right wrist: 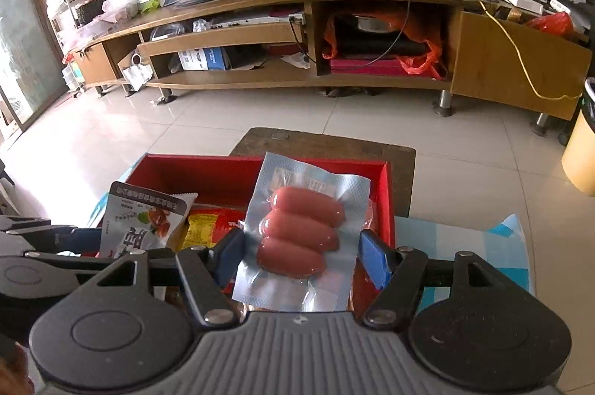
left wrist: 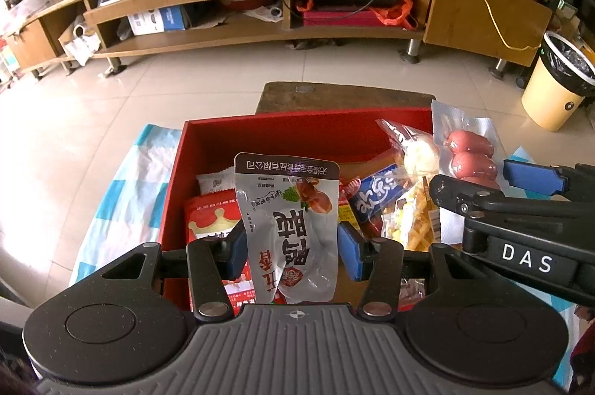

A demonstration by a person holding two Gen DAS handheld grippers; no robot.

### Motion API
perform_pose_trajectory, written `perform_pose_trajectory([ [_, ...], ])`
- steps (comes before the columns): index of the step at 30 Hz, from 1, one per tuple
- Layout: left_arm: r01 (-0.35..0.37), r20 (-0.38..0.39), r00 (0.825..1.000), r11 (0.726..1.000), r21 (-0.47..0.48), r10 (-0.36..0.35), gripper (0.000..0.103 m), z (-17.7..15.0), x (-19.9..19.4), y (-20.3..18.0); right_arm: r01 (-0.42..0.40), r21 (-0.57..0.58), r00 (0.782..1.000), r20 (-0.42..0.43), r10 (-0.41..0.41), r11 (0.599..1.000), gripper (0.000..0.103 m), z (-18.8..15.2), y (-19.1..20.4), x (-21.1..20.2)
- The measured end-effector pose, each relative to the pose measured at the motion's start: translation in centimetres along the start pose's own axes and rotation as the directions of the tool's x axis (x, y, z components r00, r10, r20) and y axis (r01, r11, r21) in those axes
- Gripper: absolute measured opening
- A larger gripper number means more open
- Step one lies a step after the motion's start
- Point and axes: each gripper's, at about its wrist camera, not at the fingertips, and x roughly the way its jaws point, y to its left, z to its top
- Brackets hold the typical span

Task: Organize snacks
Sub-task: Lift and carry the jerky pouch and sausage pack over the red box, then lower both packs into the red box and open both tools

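Over the red cardboard box (left wrist: 178,172), your left gripper (left wrist: 292,246) pinches a limp, slippery silver snack pouch (left wrist: 290,224); your right gripper (right wrist: 299,259) clamps the clear vacuum-sealed sausage pack (right wrist: 301,235) — grip the flat edges.
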Motion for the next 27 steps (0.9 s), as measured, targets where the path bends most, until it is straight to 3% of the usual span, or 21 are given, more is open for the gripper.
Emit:
perform_pose_trajectory([
  [20, -0.007, -0.034, 0.999, 1.000, 0.001, 0.007, 0.059, 0.3, 1.7, -0.2, 0.014, 0.040, 0.999, -0.042, -0.012, 0.999, 0.067, 0.3, -0.4, 1.5],
  [27, -0.023, -0.031, 0.999, 1.000, -0.007, 0.023, 0.070, 0.3, 1.6, 0.0, 0.024, 0.060, 0.999, -0.030, -0.022, 0.998, 0.067, 0.4, -0.9, 1.4],
])
